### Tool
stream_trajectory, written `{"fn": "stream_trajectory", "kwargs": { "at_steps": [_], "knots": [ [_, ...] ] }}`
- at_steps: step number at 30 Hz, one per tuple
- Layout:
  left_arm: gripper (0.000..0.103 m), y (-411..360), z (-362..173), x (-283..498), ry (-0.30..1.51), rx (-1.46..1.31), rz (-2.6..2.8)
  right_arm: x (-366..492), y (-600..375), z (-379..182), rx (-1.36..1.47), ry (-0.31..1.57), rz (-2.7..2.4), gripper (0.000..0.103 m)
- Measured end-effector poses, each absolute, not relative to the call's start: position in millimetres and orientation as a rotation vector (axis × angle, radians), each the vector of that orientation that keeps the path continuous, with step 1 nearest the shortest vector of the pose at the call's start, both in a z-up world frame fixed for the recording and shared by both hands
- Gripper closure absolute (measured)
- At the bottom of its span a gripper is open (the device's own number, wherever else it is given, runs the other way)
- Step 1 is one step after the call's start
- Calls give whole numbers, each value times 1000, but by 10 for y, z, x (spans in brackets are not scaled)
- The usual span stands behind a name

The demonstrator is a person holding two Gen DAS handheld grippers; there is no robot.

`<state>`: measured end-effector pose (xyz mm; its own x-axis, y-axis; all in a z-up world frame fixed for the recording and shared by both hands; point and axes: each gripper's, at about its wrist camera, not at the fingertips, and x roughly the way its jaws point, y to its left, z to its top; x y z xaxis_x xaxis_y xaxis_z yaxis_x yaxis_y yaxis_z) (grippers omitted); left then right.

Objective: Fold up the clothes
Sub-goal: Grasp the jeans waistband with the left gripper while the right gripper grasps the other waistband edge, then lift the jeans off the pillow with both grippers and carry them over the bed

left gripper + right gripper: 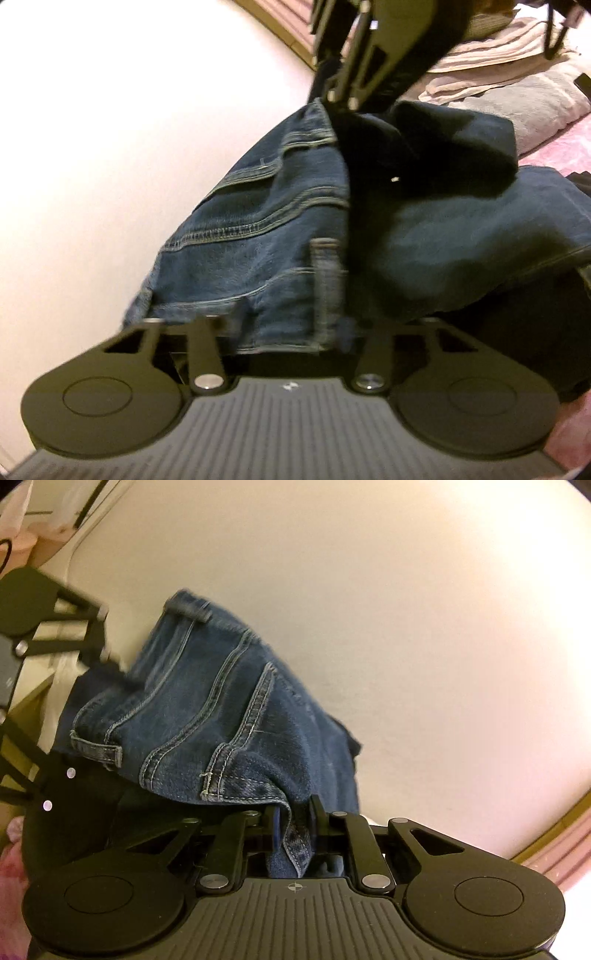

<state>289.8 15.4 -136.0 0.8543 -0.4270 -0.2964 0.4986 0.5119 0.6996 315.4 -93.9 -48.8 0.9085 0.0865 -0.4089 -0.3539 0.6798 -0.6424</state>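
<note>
Dark blue jeans held up in the air between both grippers, in front of a pale wall. Waistband side with belt loops and yellow stitching turned to the cameras.

In the left wrist view: left gripper at the bottom edge, its jaws narrowed onto the waistband edge of the jeans, denim between them; fingertips mostly covered by the cloth, so the exact contact not fully clear. Right gripper visible above, coming down from the top of the frame, gripping the far upper edge of the same jeans. Rest of the denim hanging to the right in a loose dark fold. Behind, at the upper right, a stack of folded pale towels on a pink cover.

In the right wrist view: right gripper with jaws almost closed, pinching a folded strip of the denim hem. Jeans spreading away from it toward the upper left, one belt loop seen at the left. Left gripper blurred at the left edge, touching the far end of the jeans. No earlier view to compare.
</note>
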Motion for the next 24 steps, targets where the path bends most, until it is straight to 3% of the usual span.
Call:
{"fn": "stream_trajectory", "kwargs": {
  "at_steps": [5,13,18,24],
  "knots": [
    [82,221,-1126,2821,-30,822,-531,3007,-995,-179,-728,273,218,94],
    [84,93,-306,2654,-307,728,-531,2644,-1319,644,-608,107,73,101],
    [84,-127,102,2140,-433,710,-617,2068,-1707,1018,-527,55,-41,101],
    [84,-573,253,1112,-488,749,-805,985,-2319,1076,-433,76,-199,102]
  ]
}}
